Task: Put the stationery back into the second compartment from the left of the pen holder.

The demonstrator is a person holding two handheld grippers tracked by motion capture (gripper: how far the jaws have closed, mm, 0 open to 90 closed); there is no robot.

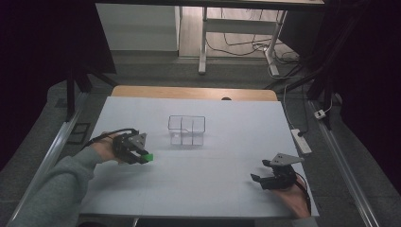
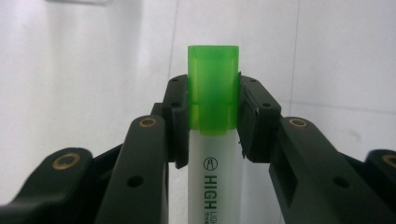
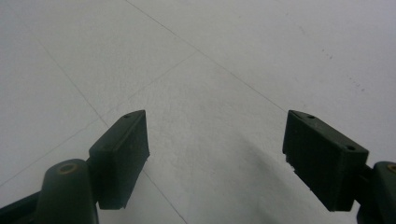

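While our left gripper (image 2: 212, 109) pinches the green-capped highlighter (image 2: 213, 140), placement in the clear organizer (image 1: 187, 130) appears outstanding; our right gripper (image 3: 217, 158) waits, jaws spread.

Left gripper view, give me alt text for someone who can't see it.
A highlighter with a green cap stands clamped between the two black jaws of the left claw, its white barrel printed HIGH. Behind it lies the pale white table surface.
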